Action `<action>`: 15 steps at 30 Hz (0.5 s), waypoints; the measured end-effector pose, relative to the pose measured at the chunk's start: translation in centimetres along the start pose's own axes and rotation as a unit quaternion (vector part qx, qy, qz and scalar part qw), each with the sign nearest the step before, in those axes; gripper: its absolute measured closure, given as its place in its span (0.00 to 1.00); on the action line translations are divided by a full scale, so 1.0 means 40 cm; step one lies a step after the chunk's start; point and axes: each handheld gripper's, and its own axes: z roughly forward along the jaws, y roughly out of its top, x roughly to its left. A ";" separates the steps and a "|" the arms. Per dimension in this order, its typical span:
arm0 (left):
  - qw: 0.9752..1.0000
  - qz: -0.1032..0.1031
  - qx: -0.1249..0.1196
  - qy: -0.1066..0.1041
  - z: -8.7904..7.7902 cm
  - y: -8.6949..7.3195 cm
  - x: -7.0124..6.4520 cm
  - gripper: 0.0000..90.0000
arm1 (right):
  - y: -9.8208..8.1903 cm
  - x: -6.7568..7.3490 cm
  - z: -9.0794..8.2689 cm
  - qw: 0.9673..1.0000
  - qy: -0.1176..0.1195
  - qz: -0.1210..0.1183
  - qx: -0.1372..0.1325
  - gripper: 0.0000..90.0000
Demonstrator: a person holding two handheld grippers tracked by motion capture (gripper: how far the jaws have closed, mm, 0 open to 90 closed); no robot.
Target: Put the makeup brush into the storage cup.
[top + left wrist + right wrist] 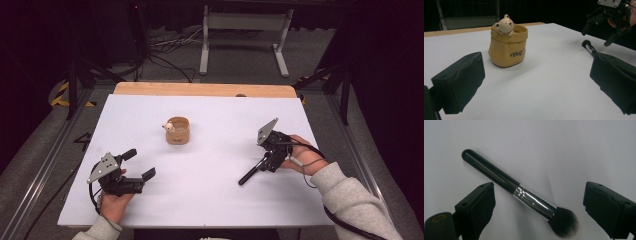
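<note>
A makeup brush (251, 173) with a black handle, silver ferrule and dark bristles lies flat on the white table (215, 200) at the right. My right gripper (269, 160) hangs over it, open. In the right gripper view the brush (524, 195) lies slantwise between the spread jaws of the right gripper (540, 195), and no pad touches it. A yellow bag-shaped pot (177, 132) with a small bear on its rim stands mid-table. My left gripper (140, 164) rests at the front left, open and empty, facing the pot (509, 48).
A bare wooden strip (200, 90) runs along the table's far edge. Beyond it stand a white metal frame (245, 22) and loose cables (170, 47) on the floor. From the left gripper view, the brush handle's tip (589, 47) and the right gripper (599, 35) show at the upper right.
</note>
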 end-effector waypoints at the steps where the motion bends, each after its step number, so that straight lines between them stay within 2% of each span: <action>1: 1.000 -0.001 0.000 0.000 0.000 0.000 -0.001 0.00 | 0.000 0.000 0.003 1.000 -0.001 -0.002 0.003 0.12; 5: 1.000 0.000 0.001 -0.001 -0.001 0.000 0.001 0.00 | 0.000 -0.001 0.014 1.000 -0.002 -0.006 0.012 0.14; 15: 1.000 -0.001 0.000 -0.003 -0.001 0.000 0.000 0.00 | -0.003 -0.004 0.033 0.999 0.015 -0.012 0.028 0.21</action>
